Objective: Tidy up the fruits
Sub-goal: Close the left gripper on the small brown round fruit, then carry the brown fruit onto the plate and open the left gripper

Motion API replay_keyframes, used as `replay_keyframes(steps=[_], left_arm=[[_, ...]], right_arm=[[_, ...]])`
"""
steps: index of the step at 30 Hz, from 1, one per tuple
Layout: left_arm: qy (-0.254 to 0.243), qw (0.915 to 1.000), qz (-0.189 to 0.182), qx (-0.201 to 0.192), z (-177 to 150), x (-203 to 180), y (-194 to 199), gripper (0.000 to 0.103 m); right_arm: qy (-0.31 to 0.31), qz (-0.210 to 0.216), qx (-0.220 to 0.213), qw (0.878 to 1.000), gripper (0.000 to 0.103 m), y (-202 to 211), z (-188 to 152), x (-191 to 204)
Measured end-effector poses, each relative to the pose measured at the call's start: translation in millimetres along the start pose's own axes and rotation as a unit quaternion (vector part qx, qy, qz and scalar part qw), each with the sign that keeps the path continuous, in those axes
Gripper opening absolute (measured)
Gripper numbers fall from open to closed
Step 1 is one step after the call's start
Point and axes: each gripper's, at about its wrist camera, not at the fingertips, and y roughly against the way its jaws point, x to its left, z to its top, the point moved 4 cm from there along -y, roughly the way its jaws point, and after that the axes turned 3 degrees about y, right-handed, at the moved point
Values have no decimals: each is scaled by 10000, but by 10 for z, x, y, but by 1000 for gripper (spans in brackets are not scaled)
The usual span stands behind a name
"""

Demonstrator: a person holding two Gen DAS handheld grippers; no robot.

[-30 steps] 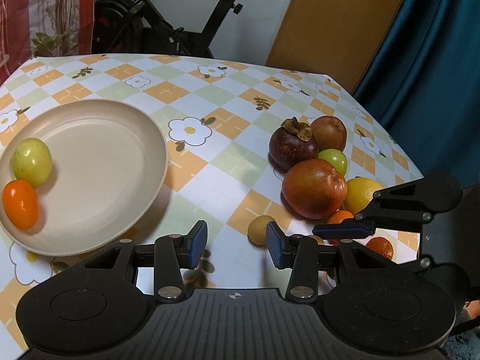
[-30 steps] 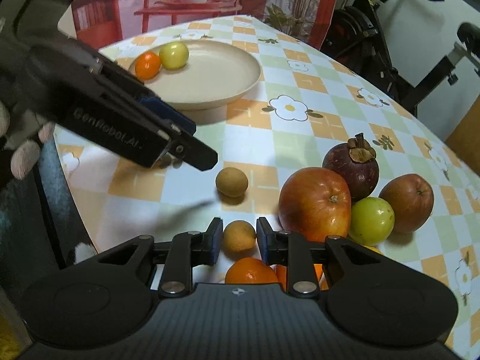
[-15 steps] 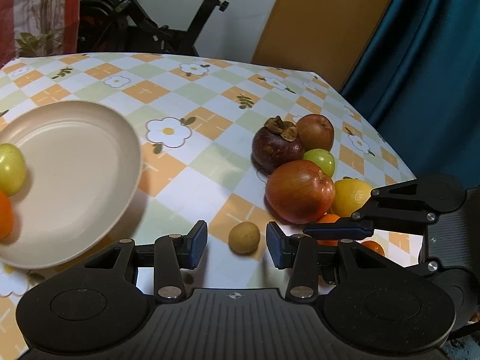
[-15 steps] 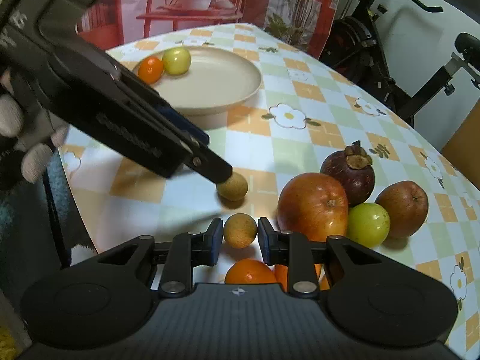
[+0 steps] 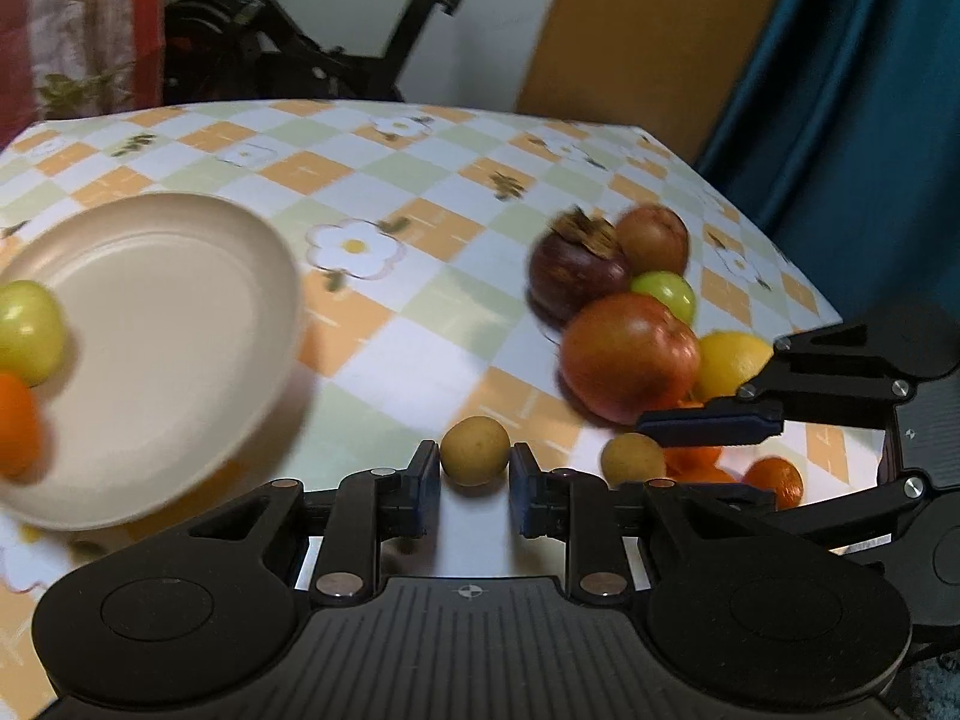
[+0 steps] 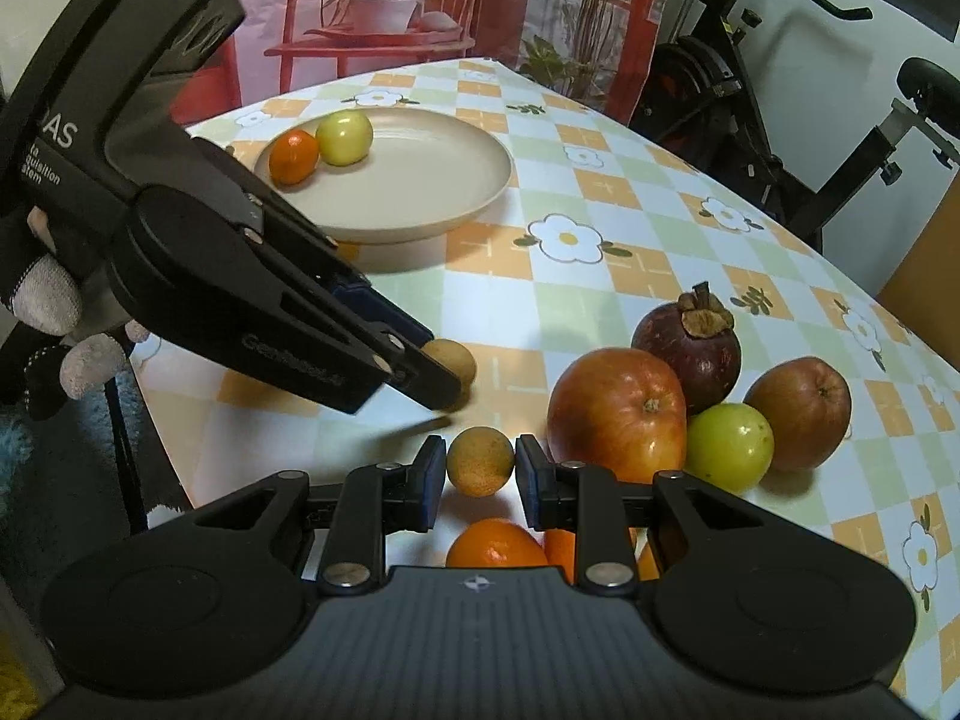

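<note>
Two small tan round fruits lie on the checked tablecloth (image 6: 600, 192), each clamped between the pads of one claw. The left gripper (image 5: 474, 468), whose jaws have just been closing, pinches the left-hand tan fruit (image 5: 475, 450) at its widest part; the right gripper (image 6: 480, 468) is shut on the right-hand tan fruit (image 6: 480, 461) in the same way. Both fruits are near-spherical, so no long axis constrains the grip. The beige plate (image 6: 468, 180), which already carries a yellow-green fruit (image 6: 344, 137) and a small orange fruit (image 6: 293, 156), lies up and to the left of both claws; the left gripper appears the nearer to it. The remaining pile, led by a large red apple (image 6: 618, 414) and a mangosteen (image 6: 690, 348), sits just right of the held fruits. Only the right wrist view shows the left claw from outside and a gloved hand (image 6: 48, 312) behind it; only the left wrist view shows a lemon (image 5: 729, 363) behind the apple. The left view is motion-blurred.
</note>
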Motion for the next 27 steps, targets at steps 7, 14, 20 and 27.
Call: replay_keyframes(steps=[7,14,20,27], left_arm=[[454,9960,489,-601,97,378,508,27],[739,9890,1124,-614,79,704,670,27],[1044,9815,1492,-584,62,881,660,27],[1183,9766,1688,-609,28,923,679,27]], right_arm=[[24,68,-249,9997,28,-6,215,1],[215,268,-831,9959,28,-157,684,142],[324,454,-1100,9924,28,-496,968,323],[300,610,-1015,9925,28,-797,1015,422]])
